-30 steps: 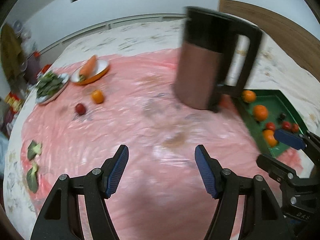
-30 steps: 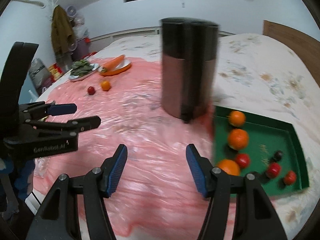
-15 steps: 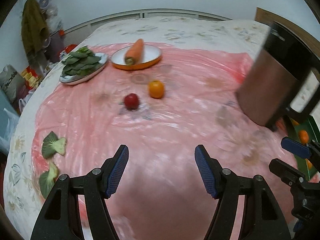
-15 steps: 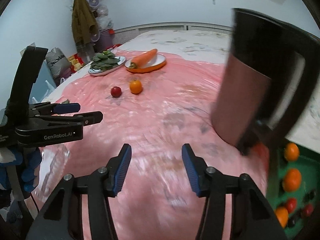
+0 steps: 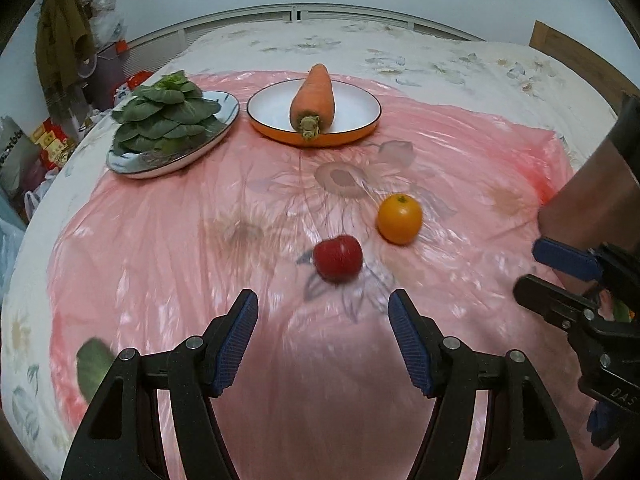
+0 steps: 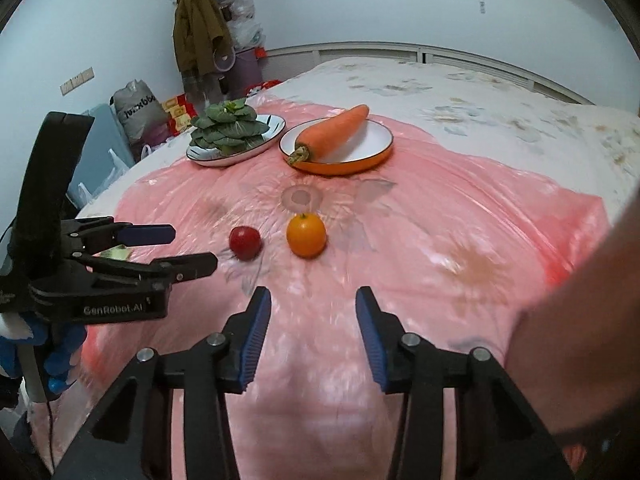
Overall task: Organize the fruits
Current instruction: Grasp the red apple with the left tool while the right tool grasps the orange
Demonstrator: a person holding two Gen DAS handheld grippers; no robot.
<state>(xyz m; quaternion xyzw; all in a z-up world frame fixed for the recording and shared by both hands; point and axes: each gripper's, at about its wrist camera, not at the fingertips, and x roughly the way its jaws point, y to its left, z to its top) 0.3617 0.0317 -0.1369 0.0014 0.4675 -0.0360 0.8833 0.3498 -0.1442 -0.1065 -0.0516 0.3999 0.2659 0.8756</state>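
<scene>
The red fruit [image 5: 338, 257] lay on the pink plastic sheet [image 5: 200, 248], just ahead of the left gripper [image 5: 323, 320] and in line with the gap between its jaws. The orange fruit [image 5: 399, 219] sat just beside it, a little farther from those jaws and off to their right. In the right wrist view the orange fruit [image 6: 306, 235] was ahead of the right gripper [image 6: 313, 322], in line with its gap, and the red fruit [image 6: 245, 243] lay off to the left of its jaws.

The left jaws stood apart with nothing between them. The right jaws were closing, and nothing was between them either.

The step looked like reaching for the two loose fruits. To do it well, each gripper should likely go straight down over its own fruit, with one jaw on each side, and squeeze softly. Both fruits were round and smooth, so they could roll away if bumped. The sheet looked shiny, thin and wrinkled, and it could slide or bunch up under a jaw.

Far beyond the jaws, a long pointy carrot [image 5: 312, 98] lay in a round white dish with an orange rim [image 5: 372, 128]. A heap of flat green leaves [image 5: 166, 116] sat on an oval plate [image 5: 132, 166] next to it. A tall brown jug [image 5: 588, 200] stood at the right edge.
</scene>
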